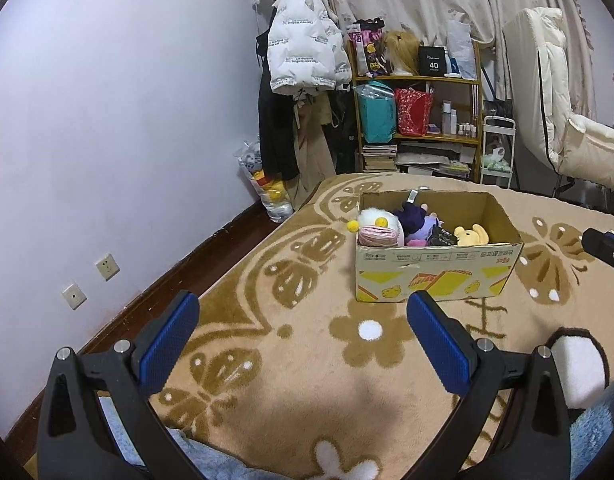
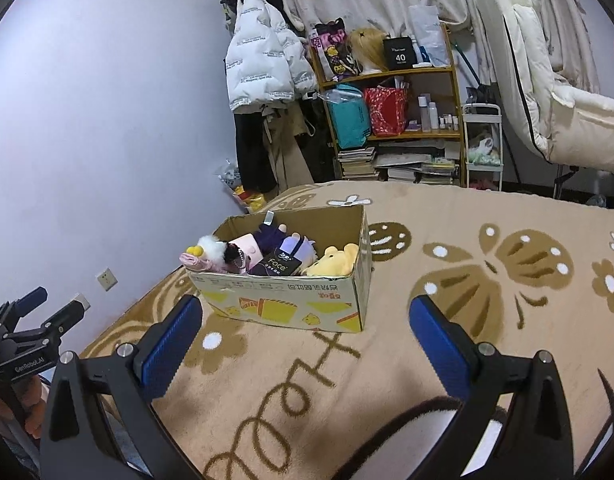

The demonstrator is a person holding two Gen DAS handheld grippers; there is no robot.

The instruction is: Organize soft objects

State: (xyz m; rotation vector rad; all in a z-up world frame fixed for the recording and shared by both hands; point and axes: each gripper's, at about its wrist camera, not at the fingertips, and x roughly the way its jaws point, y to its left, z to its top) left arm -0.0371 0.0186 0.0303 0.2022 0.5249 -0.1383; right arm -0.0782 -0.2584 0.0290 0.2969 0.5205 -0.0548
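Observation:
An open cardboard box (image 1: 435,276) (image 2: 283,300) stands on the tan patterned blanket (image 1: 291,344) (image 2: 447,320). Inside lie several soft toys: a white fluffy one with yellow pompoms (image 1: 377,220) (image 2: 211,246), a purple plush (image 1: 413,216) (image 2: 273,236), a yellow bear (image 1: 473,235) (image 2: 333,260) and a dark "Face" packet (image 2: 277,266). My left gripper (image 1: 303,316) is open and empty, held above the blanket short of the box. My right gripper (image 2: 307,320) is open and empty, also short of the box. The left gripper shows at the left edge of the right wrist view (image 2: 35,320); part of the right gripper shows in the left wrist view (image 1: 605,246).
A shelf (image 1: 419,112) (image 2: 391,112) with bags, bottles and books stands behind the bed. A white puffer jacket (image 1: 303,40) (image 2: 263,64) hangs by it. A bag of things (image 1: 263,188) sits on the floor. The wall (image 1: 107,120) is left; a white chair (image 1: 567,132) is right.

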